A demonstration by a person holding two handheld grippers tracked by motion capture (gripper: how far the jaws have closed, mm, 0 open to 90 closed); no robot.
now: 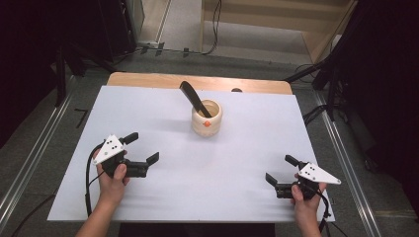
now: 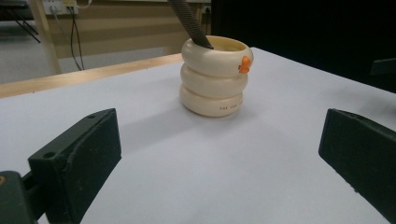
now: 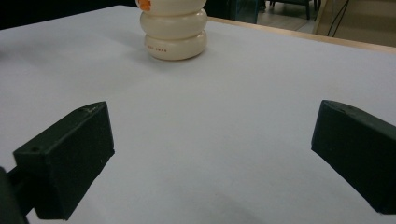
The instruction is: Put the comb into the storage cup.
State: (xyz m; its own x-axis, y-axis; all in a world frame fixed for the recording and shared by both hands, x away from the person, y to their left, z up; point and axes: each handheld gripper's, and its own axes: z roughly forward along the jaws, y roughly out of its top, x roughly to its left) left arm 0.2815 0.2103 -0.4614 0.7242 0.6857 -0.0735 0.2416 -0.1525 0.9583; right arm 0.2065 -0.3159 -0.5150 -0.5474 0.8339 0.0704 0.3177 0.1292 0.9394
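Toward the far middle of the white table sheet [image 1: 197,163], a cream ribbed ring-stacked cup [image 1: 206,118] is standing upright, a black flat file [image 1: 194,98] leaning out of it. Left gripper [image 1: 144,147] and right gripper [image 1: 279,170] are hovering well apart near the front edge, both with jaws spread wide, gripping nothing.

A white sheet [image 1: 148,113] covers the wooden table [image 1: 148,79]; cables [image 1: 215,24] trail across the floor beyond.
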